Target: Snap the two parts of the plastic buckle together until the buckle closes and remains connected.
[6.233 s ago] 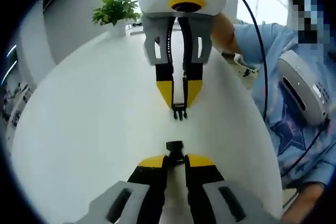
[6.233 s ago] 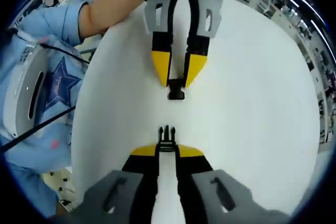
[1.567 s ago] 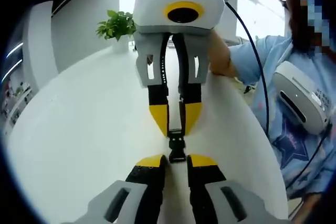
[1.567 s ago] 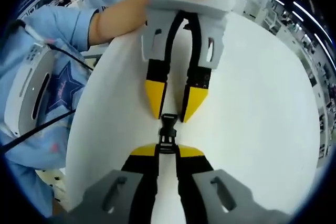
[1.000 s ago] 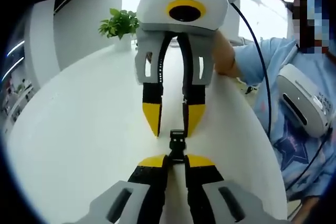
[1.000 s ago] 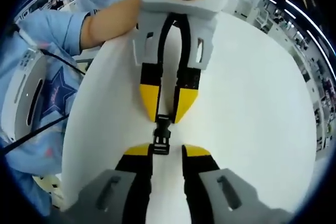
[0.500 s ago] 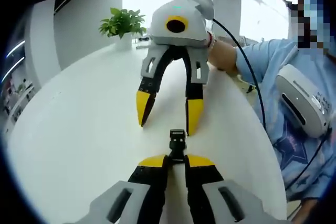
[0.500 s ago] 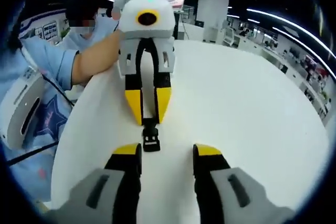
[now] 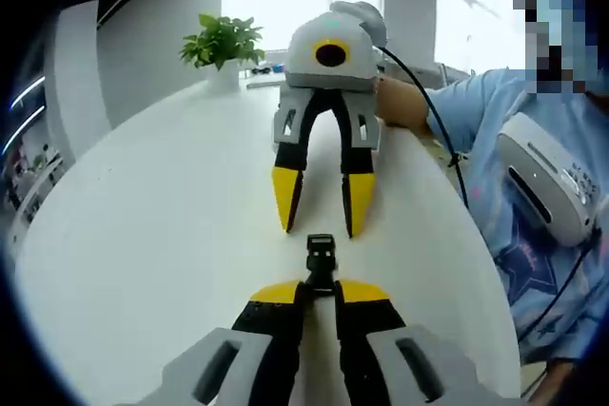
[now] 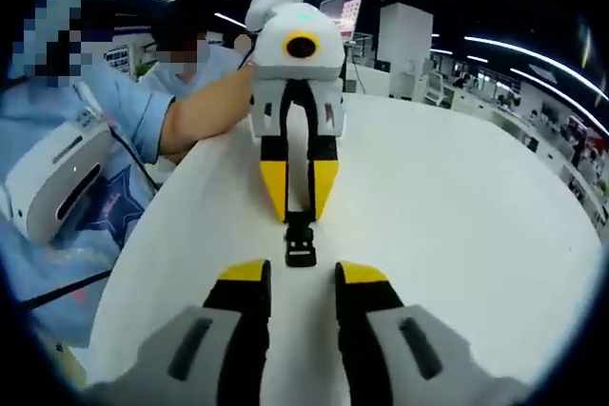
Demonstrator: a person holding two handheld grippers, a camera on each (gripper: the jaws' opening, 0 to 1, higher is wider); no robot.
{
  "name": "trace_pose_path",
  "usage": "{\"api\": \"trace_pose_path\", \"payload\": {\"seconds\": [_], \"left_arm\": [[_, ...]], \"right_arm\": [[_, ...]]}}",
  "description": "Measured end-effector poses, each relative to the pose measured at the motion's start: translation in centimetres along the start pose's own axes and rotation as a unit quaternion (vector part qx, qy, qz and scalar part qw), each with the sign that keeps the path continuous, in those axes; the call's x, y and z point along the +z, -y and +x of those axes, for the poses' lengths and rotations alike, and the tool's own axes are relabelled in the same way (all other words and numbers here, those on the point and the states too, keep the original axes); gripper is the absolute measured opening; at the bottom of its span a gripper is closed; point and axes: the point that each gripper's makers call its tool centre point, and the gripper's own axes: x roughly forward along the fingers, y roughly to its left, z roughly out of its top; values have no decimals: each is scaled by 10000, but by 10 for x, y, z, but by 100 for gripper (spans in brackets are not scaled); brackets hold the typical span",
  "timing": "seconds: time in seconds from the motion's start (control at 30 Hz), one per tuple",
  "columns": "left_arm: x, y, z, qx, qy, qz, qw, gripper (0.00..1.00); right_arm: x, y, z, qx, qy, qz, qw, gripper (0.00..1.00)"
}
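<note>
The black plastic buckle (image 9: 321,256) is in one piece, its two halves joined, just above the white table (image 9: 143,235). My left gripper (image 9: 319,290) is shut on its near end, and the far end sticks out past the yellow tips. My right gripper (image 9: 322,221) faces it from across the table, open, with its tips a little beyond the buckle's free end. In the right gripper view the buckle (image 10: 300,246) hangs from the left gripper (image 10: 299,202), and my right gripper (image 10: 303,273) stands open just short of it, not touching.
A potted plant (image 9: 224,40) stands at the table's far edge. A person in a blue sleeve (image 9: 495,111) with a white device (image 9: 547,187) is along the table's right edge. Office desks (image 10: 495,92) lie beyond the table.
The two halves were pushed together and joined. My right gripper then opened, let go of the buckle and drew back. The left gripper keeps its hold.
</note>
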Motion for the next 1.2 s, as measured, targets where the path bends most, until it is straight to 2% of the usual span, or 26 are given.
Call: {"api": "trace_pose_path", "payload": {"seconds": [0.13,0.2,0.23,0.3,0.4,0.77,1.2], "left_arm": [[0,0,0,4,0,8,10000,12],[0,0,0,11,-5,9,10000,12],[-1,1,0,14,-5,8,10000,12],[-1,1,1,17,-9,3,10000,12],[-1,1,1,25,-15,1,10000,12],[-1,-1,2,14,19,48,10000,12],[0,-1,1,104,-107,27,9999,12]], "right_arm": [[-1,-1,1,125,48,-96,9999,17],[-3,0,1,188,44,-226,9996,9],[-6,3,1,155,-14,-322,9994,0],[-6,10,3,46,50,-445,9990,0],[-8,12,5,55,67,-404,9991,0],[-4,4,7,-26,65,-586,9983,0],[0,-2,4,-91,-34,-510,9986,0]]}}
